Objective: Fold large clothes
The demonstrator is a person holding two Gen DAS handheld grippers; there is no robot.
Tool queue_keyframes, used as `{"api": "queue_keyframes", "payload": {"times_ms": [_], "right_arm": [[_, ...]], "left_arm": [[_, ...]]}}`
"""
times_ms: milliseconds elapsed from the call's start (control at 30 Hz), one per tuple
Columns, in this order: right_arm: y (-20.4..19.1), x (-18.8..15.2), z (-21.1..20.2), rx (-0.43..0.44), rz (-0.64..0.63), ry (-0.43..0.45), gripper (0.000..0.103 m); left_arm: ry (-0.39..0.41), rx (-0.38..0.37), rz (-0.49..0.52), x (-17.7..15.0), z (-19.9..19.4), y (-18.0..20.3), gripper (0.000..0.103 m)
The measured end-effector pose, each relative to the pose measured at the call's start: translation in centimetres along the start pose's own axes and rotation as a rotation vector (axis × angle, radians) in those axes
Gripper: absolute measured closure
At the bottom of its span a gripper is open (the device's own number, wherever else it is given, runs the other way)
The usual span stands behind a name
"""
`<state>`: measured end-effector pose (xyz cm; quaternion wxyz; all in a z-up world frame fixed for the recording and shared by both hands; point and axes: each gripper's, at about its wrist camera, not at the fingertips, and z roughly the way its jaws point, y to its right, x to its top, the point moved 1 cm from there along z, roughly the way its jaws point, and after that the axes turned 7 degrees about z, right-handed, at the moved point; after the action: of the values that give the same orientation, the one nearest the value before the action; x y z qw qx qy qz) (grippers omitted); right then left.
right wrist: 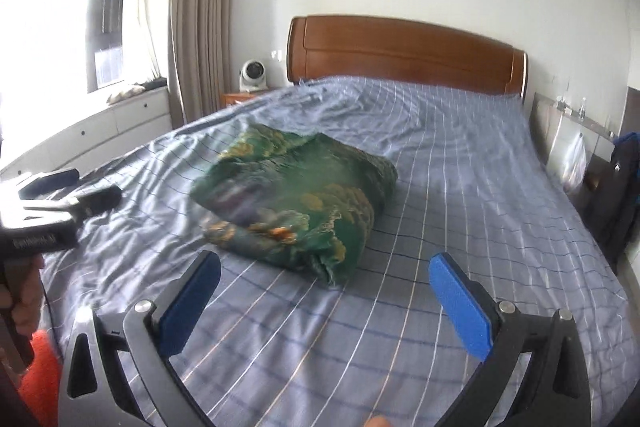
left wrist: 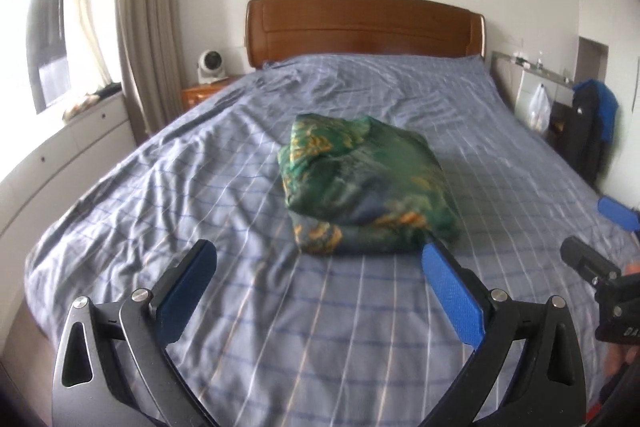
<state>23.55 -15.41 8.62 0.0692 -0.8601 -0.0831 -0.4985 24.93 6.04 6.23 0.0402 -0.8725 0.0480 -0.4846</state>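
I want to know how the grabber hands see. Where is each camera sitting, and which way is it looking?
Left wrist: sits on the left gripper, looks along its open fingers at the green folded cloth; the right gripper and a hand show at the right edge.
Right wrist: sits on the right gripper, open, facing the same cloth; the left gripper shows at the left.
Shared: cloth, blue checked bed, wooden headboard.

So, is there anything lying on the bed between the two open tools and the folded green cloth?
Nothing visible. Only bare blue checked bedsheet lies between the left tool and the folded green patterned cloth bundle, and likewise before the right tool. Both tools are open and clear of the bundle.
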Motion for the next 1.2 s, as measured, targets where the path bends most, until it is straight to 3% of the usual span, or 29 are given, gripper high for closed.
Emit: {"api": "queue_keyframes", "payload": {"times_ms": [167, 533, 1200], "right_arm": [[-0.7, -1.3, -4.0, -0.025, -0.013, 0.037, 0.000], [-0.3, -3.3, -6.1, -0.054, 0.064, -0.043, 0.000], [-2.5, -3.8, -7.3, -0.035, 0.044, -0.082, 0.000]], "left_arm": [[0.036, 0.069, 0.032, -1.0, -3.3, 1.6, 0.000], [0.031, 0.086, 0.065, -2.8, -5.6, 3.4, 0.000], [-0.023, 0.035, -0.018, -3.7, -7.0, 3.0, 0.000]]}}
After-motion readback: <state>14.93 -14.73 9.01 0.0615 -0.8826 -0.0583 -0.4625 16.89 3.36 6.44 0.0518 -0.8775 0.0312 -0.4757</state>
